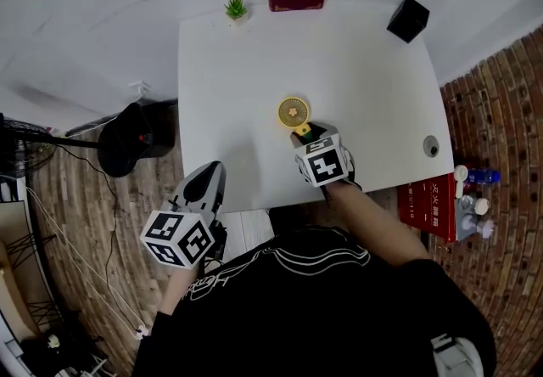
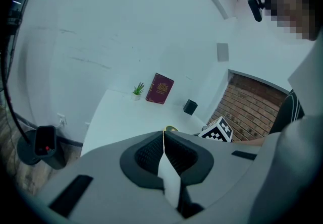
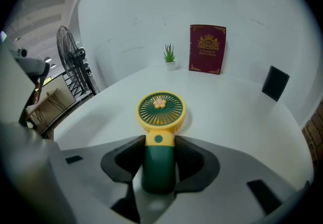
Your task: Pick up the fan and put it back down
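White table [image 1: 356, 95]: right claw [image 3: 159, 143] pinching fan [image 3: 160, 112] by handle; left claw [image 2: 164, 134] pressed together, empty.

The right gripper [image 1: 302, 134] points steeply down, its fingers [image 3: 194, 157] clamped on the fan [image 3: 160, 112] handle between them. The left gripper [image 1: 207, 177] tilts gently downward, its fingers [image 2: 146, 155] pressed together.

Head view: overhead, looking steeply down on the white table [image 1: 356, 70], left gripper [image 1: 206, 173] and right gripper [image 1: 304, 132] low in frame. Left gripper view: set back off the table edge, facing across it. Right gripper view: close above the tabletop; both gripper views share the book [image 2: 160, 88] and plant [image 2: 138, 89] far ahead of the jaws.
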Demonstrator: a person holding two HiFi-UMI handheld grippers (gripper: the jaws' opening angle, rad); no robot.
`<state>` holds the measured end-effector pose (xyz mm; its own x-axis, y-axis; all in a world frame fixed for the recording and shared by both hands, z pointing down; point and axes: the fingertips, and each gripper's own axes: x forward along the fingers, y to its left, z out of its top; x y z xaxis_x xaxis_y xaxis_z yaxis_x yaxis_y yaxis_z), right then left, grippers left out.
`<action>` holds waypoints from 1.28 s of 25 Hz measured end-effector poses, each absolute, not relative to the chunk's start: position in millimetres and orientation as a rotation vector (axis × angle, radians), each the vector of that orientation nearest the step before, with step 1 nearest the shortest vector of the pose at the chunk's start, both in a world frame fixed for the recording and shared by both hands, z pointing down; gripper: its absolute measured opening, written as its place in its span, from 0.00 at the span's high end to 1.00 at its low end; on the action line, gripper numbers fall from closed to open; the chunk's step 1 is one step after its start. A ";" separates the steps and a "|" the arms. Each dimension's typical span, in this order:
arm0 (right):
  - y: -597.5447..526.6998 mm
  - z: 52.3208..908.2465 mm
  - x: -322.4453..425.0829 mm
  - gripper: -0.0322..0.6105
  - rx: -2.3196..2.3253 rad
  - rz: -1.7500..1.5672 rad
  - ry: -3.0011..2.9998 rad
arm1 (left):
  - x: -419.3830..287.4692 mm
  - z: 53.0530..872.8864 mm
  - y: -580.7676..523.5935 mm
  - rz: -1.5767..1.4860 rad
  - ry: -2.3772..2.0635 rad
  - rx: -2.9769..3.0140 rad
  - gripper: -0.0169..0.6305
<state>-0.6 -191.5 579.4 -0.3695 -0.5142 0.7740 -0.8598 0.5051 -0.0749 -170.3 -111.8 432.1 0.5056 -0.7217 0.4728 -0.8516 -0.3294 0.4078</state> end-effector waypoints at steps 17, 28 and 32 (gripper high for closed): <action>-189.4 535.3 -1.8 0.67 1.111 0.595 -2.187 | -167.6 423.6 -102.9 0.261 -1.303 2.147 0.92; -158.7 459.1 17.6 0.67 1.091 0.529 -2.368 | -140.6 407.8 -96.3 0.245 -1.285 2.211 0.92; -145.4 434.9 22.6 0.67 1.076 0.503 -2.421 | -130.0 403.9 -93.9 0.237 -1.277 2.226 0.92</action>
<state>22.6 -145.4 434.9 -0.5998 -0.6016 0.5276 -0.7619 0.6308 -0.1469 -130.0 -93.9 403.9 0.5316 -0.7402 0.4118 -0.8387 -0.3921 0.3780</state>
